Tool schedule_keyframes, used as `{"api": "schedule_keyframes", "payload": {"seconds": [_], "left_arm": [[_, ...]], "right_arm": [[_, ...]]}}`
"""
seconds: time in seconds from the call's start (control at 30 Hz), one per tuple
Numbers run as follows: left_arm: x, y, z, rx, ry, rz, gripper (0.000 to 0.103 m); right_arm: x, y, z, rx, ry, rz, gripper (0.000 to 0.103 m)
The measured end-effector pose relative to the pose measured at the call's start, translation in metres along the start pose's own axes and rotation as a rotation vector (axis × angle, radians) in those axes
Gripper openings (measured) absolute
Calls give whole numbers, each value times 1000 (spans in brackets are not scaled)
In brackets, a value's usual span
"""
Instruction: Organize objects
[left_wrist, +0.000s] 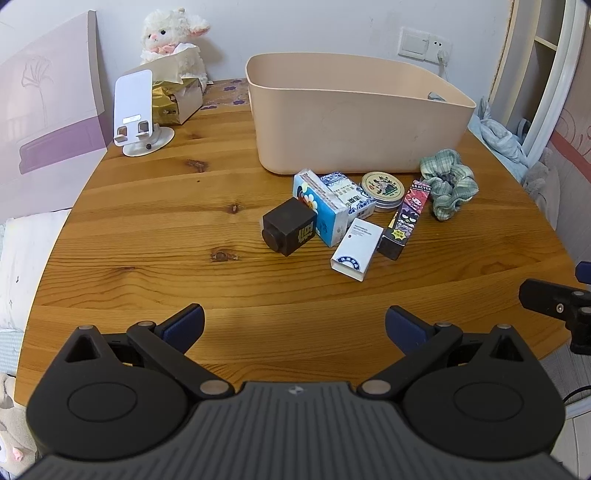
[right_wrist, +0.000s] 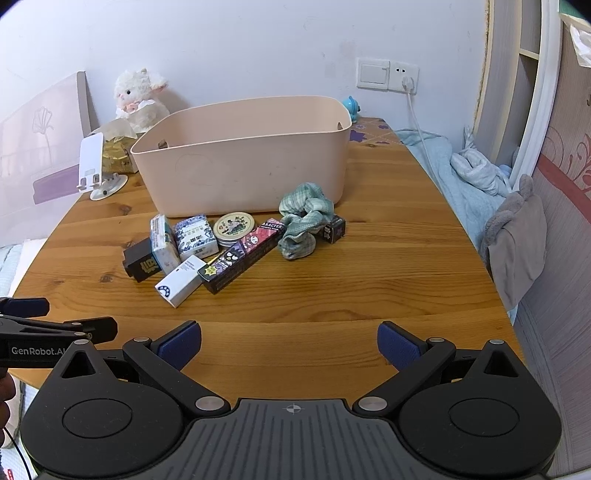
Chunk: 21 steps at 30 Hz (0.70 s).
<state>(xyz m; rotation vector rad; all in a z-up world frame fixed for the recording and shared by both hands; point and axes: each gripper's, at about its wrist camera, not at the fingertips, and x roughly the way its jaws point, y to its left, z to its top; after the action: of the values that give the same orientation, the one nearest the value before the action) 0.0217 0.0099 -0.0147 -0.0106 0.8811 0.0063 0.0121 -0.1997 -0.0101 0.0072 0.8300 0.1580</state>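
Note:
A beige plastic bin (left_wrist: 354, 122) (right_wrist: 243, 155) stands at the back of the wooden table (left_wrist: 147, 236) (right_wrist: 388, 269). In front of it lies a cluster: a black cube box (left_wrist: 290, 230) (right_wrist: 142, 264), a blue tissue pack (left_wrist: 321, 212) (right_wrist: 162, 243), a blue-white patterned box (left_wrist: 351, 197) (right_wrist: 195, 236), a round tin (left_wrist: 384, 190) (right_wrist: 234, 227), a white box (left_wrist: 356, 247) (right_wrist: 181, 280), a long cartoon box (left_wrist: 406, 218) (right_wrist: 242, 254), a green scrunchie (left_wrist: 448, 182) (right_wrist: 303, 219) and a small black box (right_wrist: 334, 229). My left gripper (left_wrist: 294, 326) and right gripper (right_wrist: 289, 345) are open and empty, over the near table edge.
A white phone stand (left_wrist: 136, 114) (right_wrist: 94, 168), a tissue box (left_wrist: 177, 98) and a plush lamb (left_wrist: 170, 37) (right_wrist: 138, 98) sit at the back left. A wall socket with cord (right_wrist: 404, 79) and bedding (right_wrist: 465, 173) lie to the right.

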Motion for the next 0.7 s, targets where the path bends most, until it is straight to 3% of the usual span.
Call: {"api": "schedule_keyframes", "payload": {"seconds": [0.4,0.7], "left_arm": [[10,8,23,-22,-10,-20,103],[40,15,54,-30,-11,-10,103]], "right_arm": [[7,-6,18,25,-63,12,103],[32,-18,35,64,-111,-9,103]]}}
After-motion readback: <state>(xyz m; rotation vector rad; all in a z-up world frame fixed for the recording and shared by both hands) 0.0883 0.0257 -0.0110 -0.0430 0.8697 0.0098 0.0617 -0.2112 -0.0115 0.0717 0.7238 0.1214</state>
